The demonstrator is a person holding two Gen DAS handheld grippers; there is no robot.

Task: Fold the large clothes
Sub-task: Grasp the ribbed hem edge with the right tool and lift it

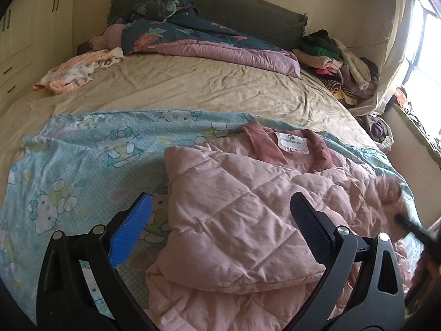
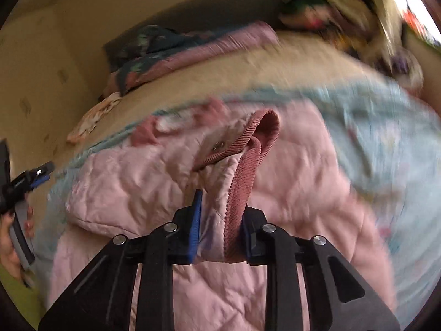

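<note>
Left wrist view: one bed [image 1: 193, 82], one blue cartoon sheet [image 1: 82, 149] spread across its near half, one pink quilted jacket [image 1: 234, 207] lying on the sheet, near right. Jacket's left side looks already folded in over the body; right side and the final fold look still to do. One ribbed cuff [image 2: 248, 171] is clamped in the right gripper [image 2: 220, 237]. Left gripper [image 1: 220, 212] hangs spread wide over the jacket, holding nothing.

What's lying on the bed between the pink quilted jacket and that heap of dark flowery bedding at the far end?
In the left wrist view: first the blue cartoon-print sheet under the pink quilted jacket, then bare beige bedsheet up to the floral bedding.
</note>
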